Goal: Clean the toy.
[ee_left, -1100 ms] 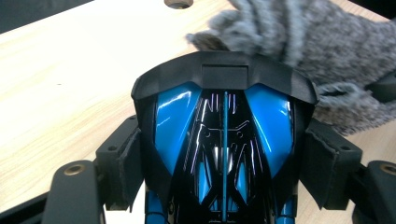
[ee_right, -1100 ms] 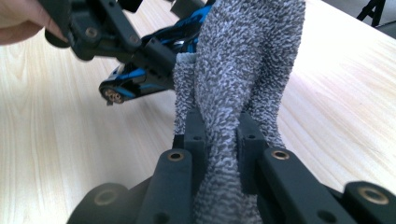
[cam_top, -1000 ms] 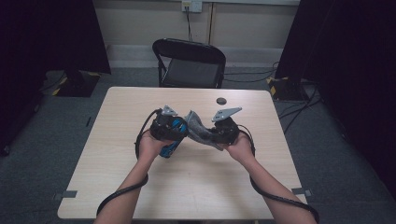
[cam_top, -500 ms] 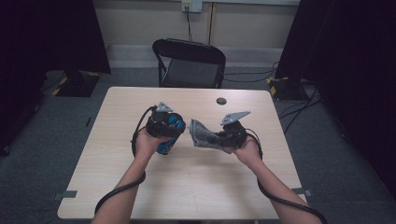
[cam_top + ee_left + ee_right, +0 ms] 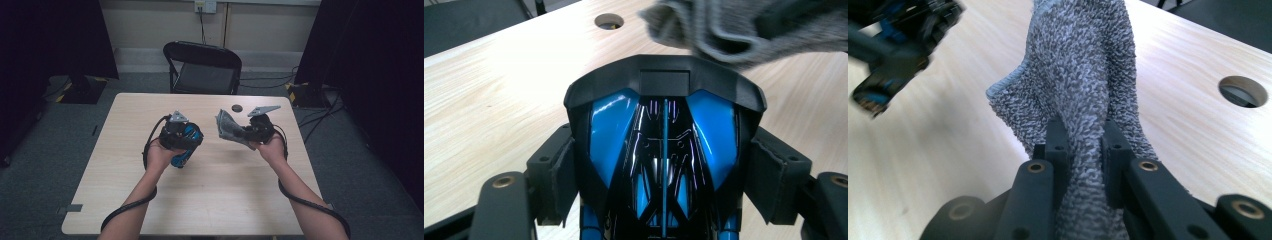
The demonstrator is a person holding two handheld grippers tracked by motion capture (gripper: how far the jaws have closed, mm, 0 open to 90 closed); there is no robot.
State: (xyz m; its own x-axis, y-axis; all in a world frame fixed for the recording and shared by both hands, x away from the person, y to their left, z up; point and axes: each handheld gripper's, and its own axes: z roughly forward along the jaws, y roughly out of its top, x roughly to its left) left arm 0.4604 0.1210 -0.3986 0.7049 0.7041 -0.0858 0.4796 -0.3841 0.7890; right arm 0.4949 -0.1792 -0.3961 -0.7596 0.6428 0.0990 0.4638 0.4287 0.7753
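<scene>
From above, my left gripper [image 5: 184, 136] holds a blue-and-black toy [image 5: 186, 145] over the table [image 5: 125, 150], and my right gripper [image 5: 245, 132] holds a grey cloth [image 5: 227, 127] just beside it, the two apart. A chair [image 5: 202, 67] stands beyond.

In the left gripper view, my jaws are clamped on the toy's [image 5: 664, 150] sides; the cloth [image 5: 744, 27] hangs ahead, near a hole [image 5: 609, 21].

In the right gripper view, my jaws pinch the cloth [image 5: 1083, 95], which stands up between them.

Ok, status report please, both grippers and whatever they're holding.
Left gripper shut on blue and black toy car. Right gripper shut on grey cloth, held above table. The two apart, nothing between.
</scene>
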